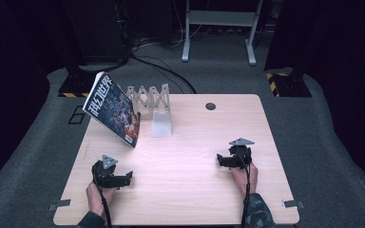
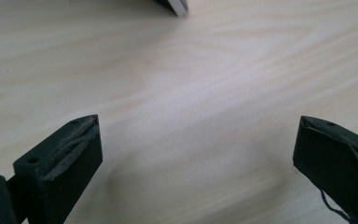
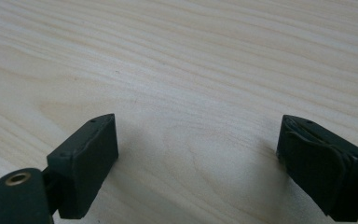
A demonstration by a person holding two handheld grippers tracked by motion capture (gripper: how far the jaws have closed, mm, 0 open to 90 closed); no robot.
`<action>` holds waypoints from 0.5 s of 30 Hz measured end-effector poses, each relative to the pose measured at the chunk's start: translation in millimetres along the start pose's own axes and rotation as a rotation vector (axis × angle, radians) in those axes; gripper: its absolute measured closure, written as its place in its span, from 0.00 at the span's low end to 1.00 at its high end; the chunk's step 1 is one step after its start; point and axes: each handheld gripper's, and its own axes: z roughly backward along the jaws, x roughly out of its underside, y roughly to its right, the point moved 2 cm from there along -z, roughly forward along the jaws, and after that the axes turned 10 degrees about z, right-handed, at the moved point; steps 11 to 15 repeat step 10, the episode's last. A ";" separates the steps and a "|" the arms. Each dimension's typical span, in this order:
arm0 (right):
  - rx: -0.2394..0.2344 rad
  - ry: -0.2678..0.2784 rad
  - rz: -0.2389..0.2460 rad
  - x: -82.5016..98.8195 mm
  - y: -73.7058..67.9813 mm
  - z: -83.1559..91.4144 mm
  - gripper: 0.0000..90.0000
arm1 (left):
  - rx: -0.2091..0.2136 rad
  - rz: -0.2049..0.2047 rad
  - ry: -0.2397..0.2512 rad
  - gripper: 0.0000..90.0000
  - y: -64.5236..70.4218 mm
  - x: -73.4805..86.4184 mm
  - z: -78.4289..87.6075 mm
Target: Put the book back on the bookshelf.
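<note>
I see the glossy magazine (image 1: 113, 109) tilted against the zigzag metal rack (image 1: 148, 98), at its left. Left gripper (image 1: 123, 179) and right gripper (image 1: 224, 160) near me, well clear of rack: matte black jaws wide, empty, over pale woodgrain table (image 1: 180, 190).

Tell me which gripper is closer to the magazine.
The left gripper: the magazine leans on the rack just beyond it; the right gripper sits across the table.

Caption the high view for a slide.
Both open grippers, left and right, rest on the table; magazine leans against rack.
</note>
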 end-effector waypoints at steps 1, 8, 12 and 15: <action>0.000 0.000 0.000 0.0 -0.1 0.0 0.13 | -0.001 0.004 -0.004 0.01 -0.6 0.3 1.1; -0.001 -0.002 -0.005 -0.4 -0.7 -0.2 0.13 | 0.003 0.013 -0.002 0.01 -1.5 0.7 0.4; 0.003 -0.001 0.003 -0.3 0.0 -0.5 0.13 | 0.005 0.014 -0.002 0.01 -1.4 0.7 0.4; 0.003 -0.001 0.003 -0.3 0.0 -0.5 0.13 | 0.005 0.014 -0.002 0.01 -1.4 0.7 0.4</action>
